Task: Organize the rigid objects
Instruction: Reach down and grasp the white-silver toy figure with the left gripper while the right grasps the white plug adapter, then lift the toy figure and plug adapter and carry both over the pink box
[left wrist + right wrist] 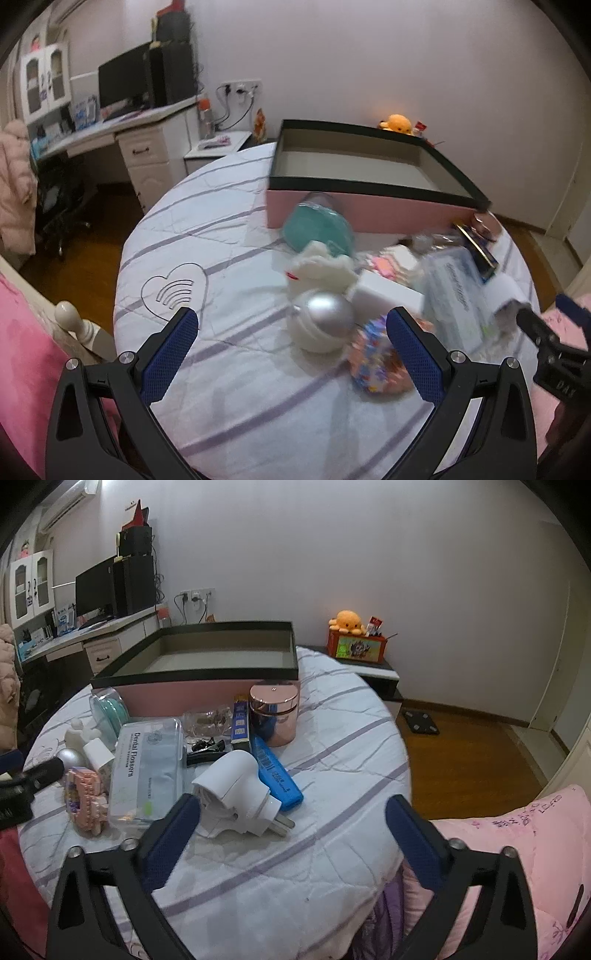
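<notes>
The round table [332, 738] under a striped cloth is carrying everything. The pink box [207, 664] with a black rim is sitting open at the table's far side. Just in front of the box, the clear dental flosser case [147, 768], the white plug adapter [236, 794], the rose-gold jar [275, 716] and the blue stick [277, 775] are lying close together. The left gripper [293, 350] and the right gripper [293, 830] are hanging spread wide above the table, grasping nothing.
</notes>
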{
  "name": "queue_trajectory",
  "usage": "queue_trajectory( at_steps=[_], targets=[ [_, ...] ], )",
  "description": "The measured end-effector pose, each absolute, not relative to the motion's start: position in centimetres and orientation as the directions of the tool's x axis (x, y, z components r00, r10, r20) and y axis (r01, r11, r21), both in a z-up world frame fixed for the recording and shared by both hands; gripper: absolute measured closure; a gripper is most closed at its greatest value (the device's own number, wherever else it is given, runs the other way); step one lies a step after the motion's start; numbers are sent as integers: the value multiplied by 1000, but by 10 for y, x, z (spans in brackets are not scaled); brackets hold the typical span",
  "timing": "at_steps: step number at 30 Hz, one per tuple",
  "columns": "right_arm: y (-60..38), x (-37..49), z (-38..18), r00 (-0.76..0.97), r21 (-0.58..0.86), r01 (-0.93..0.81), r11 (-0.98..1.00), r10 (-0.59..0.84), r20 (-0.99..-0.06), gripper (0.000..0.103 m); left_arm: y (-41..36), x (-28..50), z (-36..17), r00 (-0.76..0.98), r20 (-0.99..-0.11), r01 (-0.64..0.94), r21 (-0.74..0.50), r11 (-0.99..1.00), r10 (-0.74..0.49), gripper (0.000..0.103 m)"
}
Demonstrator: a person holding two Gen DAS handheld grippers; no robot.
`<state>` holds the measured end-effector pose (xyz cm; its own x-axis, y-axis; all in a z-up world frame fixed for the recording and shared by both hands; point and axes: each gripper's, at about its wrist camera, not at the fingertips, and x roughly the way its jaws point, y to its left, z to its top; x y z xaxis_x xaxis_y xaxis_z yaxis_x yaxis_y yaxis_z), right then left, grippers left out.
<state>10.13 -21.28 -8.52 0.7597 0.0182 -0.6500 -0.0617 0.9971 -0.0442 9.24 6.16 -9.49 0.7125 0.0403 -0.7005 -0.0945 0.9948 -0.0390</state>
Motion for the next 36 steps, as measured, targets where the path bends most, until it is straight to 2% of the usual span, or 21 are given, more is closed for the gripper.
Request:
queue_trajectory(
  at_steps=[3,5,7,13,15,17,19,21,22,23,25,31,36],
  targets=[
    [-207,111,-92,746,-51,-76,996,23,-666,12,65,104,-103,691,-720,-106,-7,994,69,0],
    [-201,117,-98,730,-53,-99,994,37,-683,27,68,112,-109,671,-738,-112,-6,994,71,0],
    [-196,123,-104,710,-41,-121,992,58,-702,34,71,117,-113,661,-750,-98,-54,994,24,0],
    [-191,134,-110,704,-19,-140,990,86,-704,38,69,135,-121,639,-769,-72,-74,995,-11,0],
    [-189,134,-109,702,2,-162,987,117,-702,54,69,141,-125,625,-780,-76,-85,994,-19,0],
    [-187,136,-108,702,1,-155,988,111,-704,57,71,146,-132,600,-800,-80,-94,992,-28,0],
    [-190,136,-108,699,29,-149,988,125,-704,58,70,150,-137,587,-810,-74,-72,995,-15,5],
    [-193,137,-106,690,68,-152,986,155,-707,60,61,148,-136,603,-796,-56,16,998,46,33],
    [-195,137,-106,684,90,-156,984,173,-709,62,57,145,-133,618,-786,-19,13,1000,22,57],
    [-197,138,-105,678,113,-163,980,194,-709,67,55,144,-132,616,-788,-9,11,1000,14,57],
    [-194,138,-105,677,107,-163,981,190,-711,67,53,145,-132,611,-791,-3,37,999,31,57],
    [-193,135,-102,685,105,-158,982,185,-704,67,64,144,-128,594,-805,-18,-30,999,-14,57],
    [-196,129,-96,703,109,-150,983,184,-687,67,66,144,-127,591,-807,-41,-28,999,2,57]
  ],
)
